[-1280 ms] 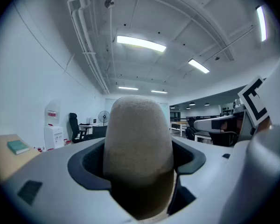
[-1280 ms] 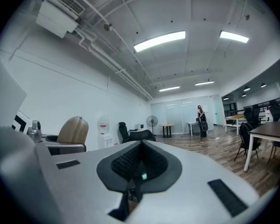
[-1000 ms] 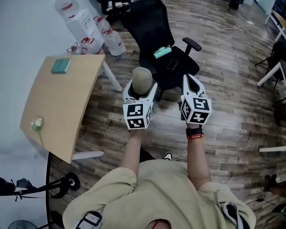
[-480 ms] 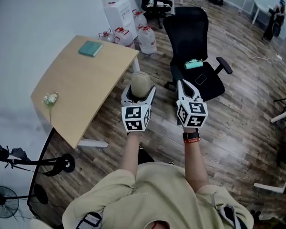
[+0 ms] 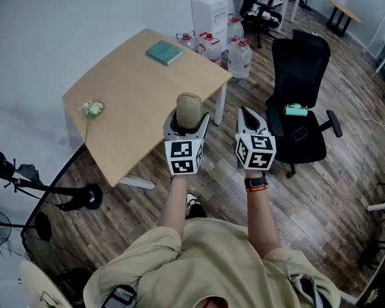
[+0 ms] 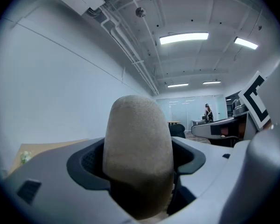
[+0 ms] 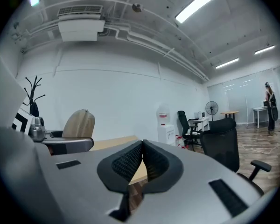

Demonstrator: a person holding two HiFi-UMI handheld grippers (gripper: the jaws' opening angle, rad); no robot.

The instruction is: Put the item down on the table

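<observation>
While my left tongs clamp the rounded beige item by its lower half near the table, it looks light, grainy and firm to me, my right tongs closed and empty.

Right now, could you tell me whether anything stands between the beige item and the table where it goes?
Nothing visible does. The left tongs hold the beige item by the near edge of the table; the green book and the flower lie well aside.
</observation>
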